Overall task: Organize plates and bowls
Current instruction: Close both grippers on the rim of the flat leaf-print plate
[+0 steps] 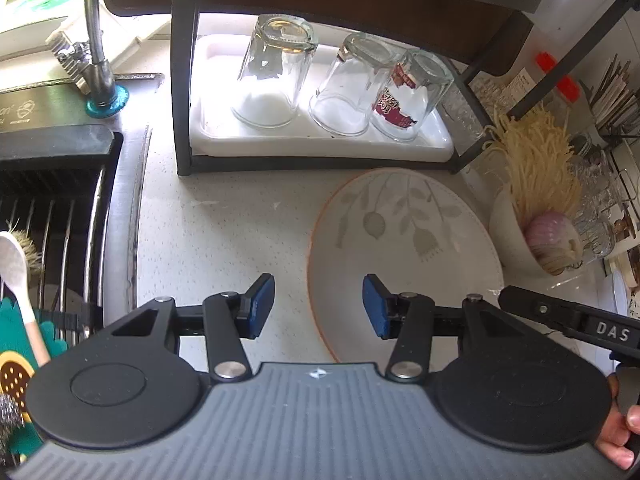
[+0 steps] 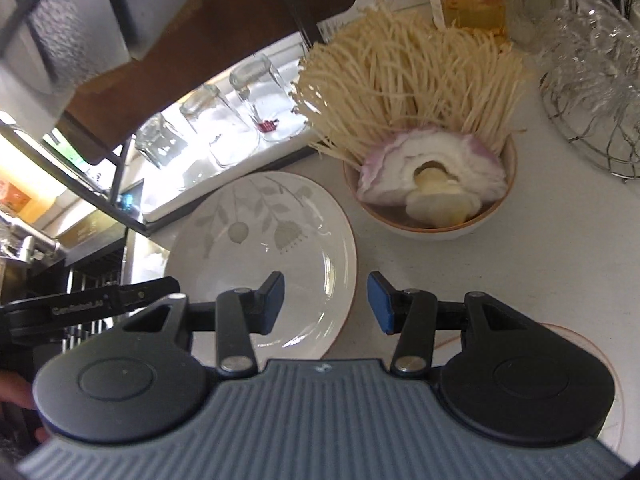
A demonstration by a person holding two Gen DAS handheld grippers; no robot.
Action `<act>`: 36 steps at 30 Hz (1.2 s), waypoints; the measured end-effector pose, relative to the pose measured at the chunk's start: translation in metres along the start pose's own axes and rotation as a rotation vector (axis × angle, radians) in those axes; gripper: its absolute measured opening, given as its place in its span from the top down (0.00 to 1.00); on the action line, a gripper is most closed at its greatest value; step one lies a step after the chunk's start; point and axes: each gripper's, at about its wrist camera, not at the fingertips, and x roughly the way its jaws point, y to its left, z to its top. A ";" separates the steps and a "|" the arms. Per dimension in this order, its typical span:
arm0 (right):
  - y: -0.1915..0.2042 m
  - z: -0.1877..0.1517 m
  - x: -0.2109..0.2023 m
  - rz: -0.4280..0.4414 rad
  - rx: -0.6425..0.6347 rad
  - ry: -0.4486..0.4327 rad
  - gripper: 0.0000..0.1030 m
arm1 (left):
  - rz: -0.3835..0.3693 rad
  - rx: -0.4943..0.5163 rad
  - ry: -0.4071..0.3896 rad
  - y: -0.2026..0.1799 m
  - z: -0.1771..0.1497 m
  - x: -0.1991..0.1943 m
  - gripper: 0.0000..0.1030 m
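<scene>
A white plate (image 1: pixel 404 240) with a grey leaf pattern and an orange rim lies on the pale counter; the right wrist view shows the plate (image 2: pixel 256 248) too. My left gripper (image 1: pixel 319 306) hovers open over the plate's left rim, one blue pad over the counter and one over the plate. My right gripper (image 2: pixel 326 302) is open above the plate's right rim, nothing between its pads. A white bowl (image 2: pixel 436 224) with noodles and a cut onion stands to the right of the plate, and the left wrist view shows the bowl (image 1: pixel 506 236) as well. Another orange-rimmed plate (image 2: pixel 600 356) lies partly hidden under my right gripper.
A black rack (image 1: pixel 184 92) behind the plate holds a white tray (image 1: pixel 320 148) with three upturned glasses. The sink (image 1: pixel 48 216) with a tap, a white spoon and a brush is on the left. A wire basket of glassware (image 2: pixel 592 80) stands at the far right.
</scene>
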 end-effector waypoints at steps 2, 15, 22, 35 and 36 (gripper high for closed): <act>0.002 0.001 0.007 -0.005 0.005 0.000 0.52 | -0.011 0.004 0.014 0.004 0.003 0.006 0.48; 0.004 0.011 0.036 -0.051 -0.011 0.015 0.66 | -0.066 0.110 0.085 0.002 0.014 0.031 0.61; 0.000 0.011 0.038 -0.073 -0.012 0.001 0.82 | -0.058 0.107 0.117 -0.007 0.016 0.040 0.70; -0.010 0.007 0.031 -0.057 -0.012 -0.007 0.86 | -0.036 0.130 0.121 -0.012 0.025 0.047 0.79; -0.011 0.006 0.028 -0.053 -0.009 -0.012 0.87 | -0.041 0.123 0.119 -0.012 0.025 0.045 0.79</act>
